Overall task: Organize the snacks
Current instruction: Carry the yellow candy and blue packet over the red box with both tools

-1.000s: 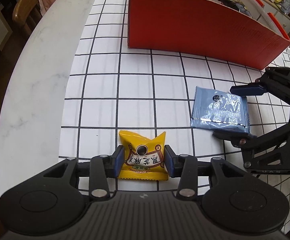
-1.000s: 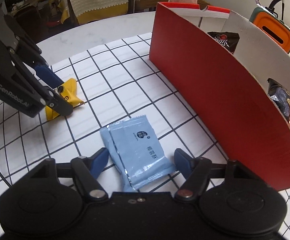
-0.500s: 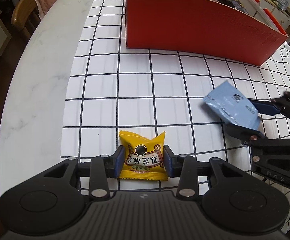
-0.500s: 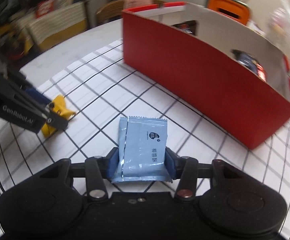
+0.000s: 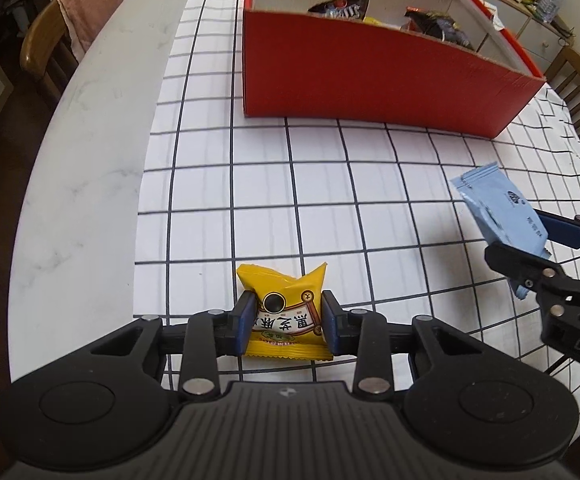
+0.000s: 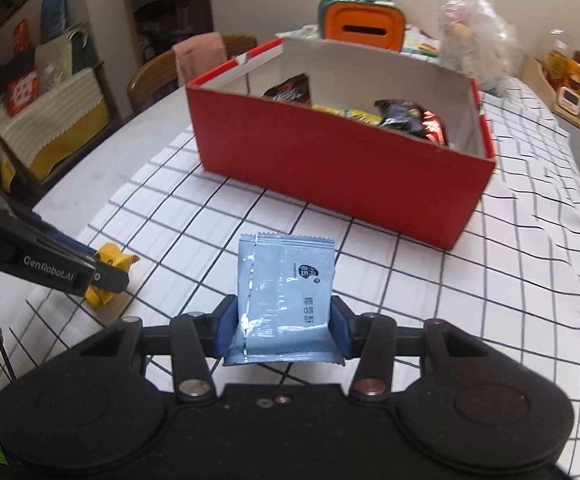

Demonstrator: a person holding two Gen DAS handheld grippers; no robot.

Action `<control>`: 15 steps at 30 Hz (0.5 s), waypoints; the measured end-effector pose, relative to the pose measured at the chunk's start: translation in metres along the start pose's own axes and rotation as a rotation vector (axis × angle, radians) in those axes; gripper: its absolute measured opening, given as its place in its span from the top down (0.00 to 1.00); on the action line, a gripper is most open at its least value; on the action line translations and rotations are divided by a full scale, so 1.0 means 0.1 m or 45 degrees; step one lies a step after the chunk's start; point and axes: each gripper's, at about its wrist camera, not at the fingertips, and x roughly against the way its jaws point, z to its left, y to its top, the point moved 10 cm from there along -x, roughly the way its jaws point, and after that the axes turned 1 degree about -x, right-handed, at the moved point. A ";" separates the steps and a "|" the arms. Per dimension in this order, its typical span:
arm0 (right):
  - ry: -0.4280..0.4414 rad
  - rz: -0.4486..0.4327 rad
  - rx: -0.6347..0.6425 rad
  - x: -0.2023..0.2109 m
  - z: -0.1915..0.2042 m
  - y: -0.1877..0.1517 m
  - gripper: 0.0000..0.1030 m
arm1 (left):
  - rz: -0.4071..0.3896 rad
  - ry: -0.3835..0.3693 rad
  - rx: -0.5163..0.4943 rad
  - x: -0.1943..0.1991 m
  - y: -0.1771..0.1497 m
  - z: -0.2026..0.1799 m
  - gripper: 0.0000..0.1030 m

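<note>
My left gripper [image 5: 288,324] is shut on a yellow snack packet [image 5: 284,312] low over the checked cloth. It also shows in the right wrist view [image 6: 110,264]. My right gripper [image 6: 284,330] is shut on a light blue snack packet [image 6: 288,292] and holds it up off the table; the packet also shows at the right of the left wrist view [image 5: 502,212]. The red cardboard box [image 5: 370,80] stands beyond both grippers, open at the top, with several dark and yellow snack packs [image 6: 406,114] inside.
The white checked cloth [image 5: 310,184] covers the round marble table [image 5: 90,140]. A wooden chair with a pink towel [image 5: 70,28] stands at the far left. An orange container [image 6: 360,24] and a plastic bag [image 6: 474,28] stand behind the box.
My right gripper closed on the blue packet and lifted it off the cloth, tilting it upright toward the box. My left gripper stays shut on the yellow packet and has risen a little.
</note>
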 end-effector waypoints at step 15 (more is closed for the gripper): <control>-0.077 -0.168 -0.057 0.37 -0.27 0.60 0.54 | -0.205 -0.007 -0.054 0.51 0.71 -0.13 0.67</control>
